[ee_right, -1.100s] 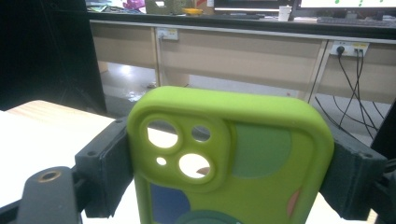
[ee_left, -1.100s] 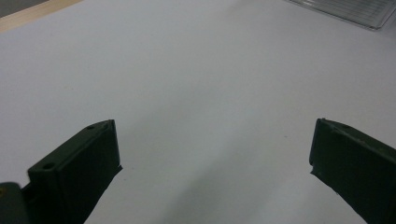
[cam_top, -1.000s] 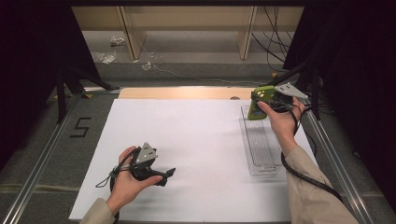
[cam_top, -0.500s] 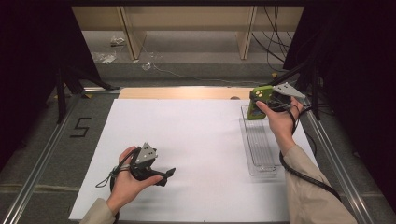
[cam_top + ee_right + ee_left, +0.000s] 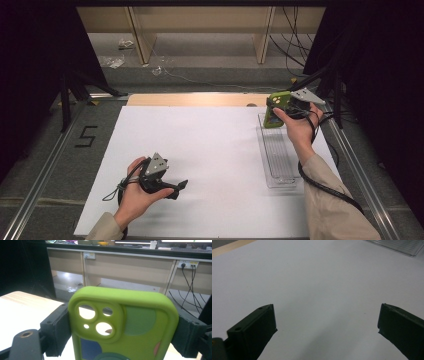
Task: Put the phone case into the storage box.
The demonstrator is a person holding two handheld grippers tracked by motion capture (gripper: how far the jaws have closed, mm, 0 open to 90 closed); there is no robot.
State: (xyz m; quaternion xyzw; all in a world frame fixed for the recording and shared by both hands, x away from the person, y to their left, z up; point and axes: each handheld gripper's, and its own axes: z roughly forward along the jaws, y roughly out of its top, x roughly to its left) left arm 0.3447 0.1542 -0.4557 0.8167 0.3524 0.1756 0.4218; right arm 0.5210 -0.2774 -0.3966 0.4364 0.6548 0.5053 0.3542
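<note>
Phone case [image 5: 122, 322] in lime green is clamped across its width between the two black jaws of the right gripper [image 5: 122, 330], one jaw pressed against each long edge. It faces the right gripper view with its back, where the raised camera block has two large round cut-outs and smaller holes (coloured patches, green and dark blue, sit lower on the same side). In the high view the case [image 5: 274, 111] is held up in the air at the far right of the table, above the far end of a clear plastic tray [image 5: 279, 155] that lies lengthwise on the white sheet [image 5: 210, 150]. The right hand [image 5: 299, 125] grips the tool there, its cable trailing back along the sleeve.

Near the front left of the sheet the left gripper [image 5: 181, 185] rests low in the left hand [image 5: 137, 192], well apart from the tray. Its jaws stand wide apart, with bare white surface between them, as the left gripper view shows.
</note>
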